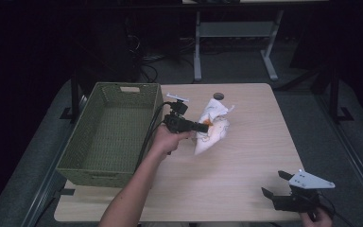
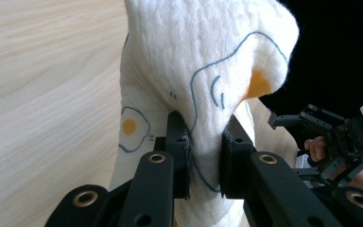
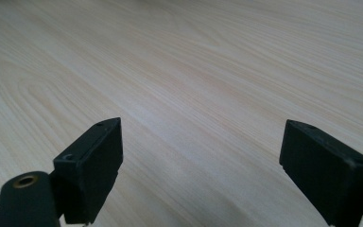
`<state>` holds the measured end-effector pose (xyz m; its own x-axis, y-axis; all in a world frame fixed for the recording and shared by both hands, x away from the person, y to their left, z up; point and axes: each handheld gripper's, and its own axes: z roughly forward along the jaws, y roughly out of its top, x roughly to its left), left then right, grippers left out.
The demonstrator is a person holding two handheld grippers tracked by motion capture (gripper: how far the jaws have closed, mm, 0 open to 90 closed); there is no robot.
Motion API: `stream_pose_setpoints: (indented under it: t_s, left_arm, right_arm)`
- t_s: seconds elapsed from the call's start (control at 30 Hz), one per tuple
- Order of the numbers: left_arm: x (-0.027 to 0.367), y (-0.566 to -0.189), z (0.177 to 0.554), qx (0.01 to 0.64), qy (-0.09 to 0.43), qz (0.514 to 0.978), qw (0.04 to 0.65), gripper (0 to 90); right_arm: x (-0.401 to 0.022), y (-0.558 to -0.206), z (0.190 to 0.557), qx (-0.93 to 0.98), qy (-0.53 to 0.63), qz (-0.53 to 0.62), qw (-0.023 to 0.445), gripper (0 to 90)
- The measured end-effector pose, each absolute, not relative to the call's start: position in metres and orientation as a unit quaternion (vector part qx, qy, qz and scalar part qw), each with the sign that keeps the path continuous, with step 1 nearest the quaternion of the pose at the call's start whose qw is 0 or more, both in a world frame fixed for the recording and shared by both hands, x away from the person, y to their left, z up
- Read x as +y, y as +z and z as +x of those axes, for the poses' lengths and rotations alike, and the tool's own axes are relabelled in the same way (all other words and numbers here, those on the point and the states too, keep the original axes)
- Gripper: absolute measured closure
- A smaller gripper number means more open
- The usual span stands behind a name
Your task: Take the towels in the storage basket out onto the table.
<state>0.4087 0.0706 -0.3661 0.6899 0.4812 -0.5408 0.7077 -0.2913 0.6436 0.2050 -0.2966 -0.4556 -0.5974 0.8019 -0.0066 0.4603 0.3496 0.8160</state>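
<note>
left gripper (image 1: 203, 126) clenched on cloth (image 1: 212, 126), fold hidden | right gripper (image 1: 274, 185) released

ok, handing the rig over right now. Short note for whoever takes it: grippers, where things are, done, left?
Left gripper: shut on the white cloth, a fold pinched between its jaws, bunched up over the table middle.
Right gripper: open, holding nothing, near the table's front right corner.
Green woven basket: at the table's left edge, nothing visible inside.
Done: cloth grasped.
Left: probably carry the cloth left over the basket rim and release it inside; the right gripper looks unneeded.
</note>
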Motion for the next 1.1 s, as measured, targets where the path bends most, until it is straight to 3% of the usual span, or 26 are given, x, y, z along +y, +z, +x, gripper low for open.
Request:
stream_pose_setpoints:
  t_s: [1.1]
  left_arm:
    - [0.041,-0.411,0.412,0.399,-0.116,0.805,0.424,76.3]
  right_arm:
    - [-0.295,-0.456,0.206,0.799,0.406,0.392,0.208,13.8]
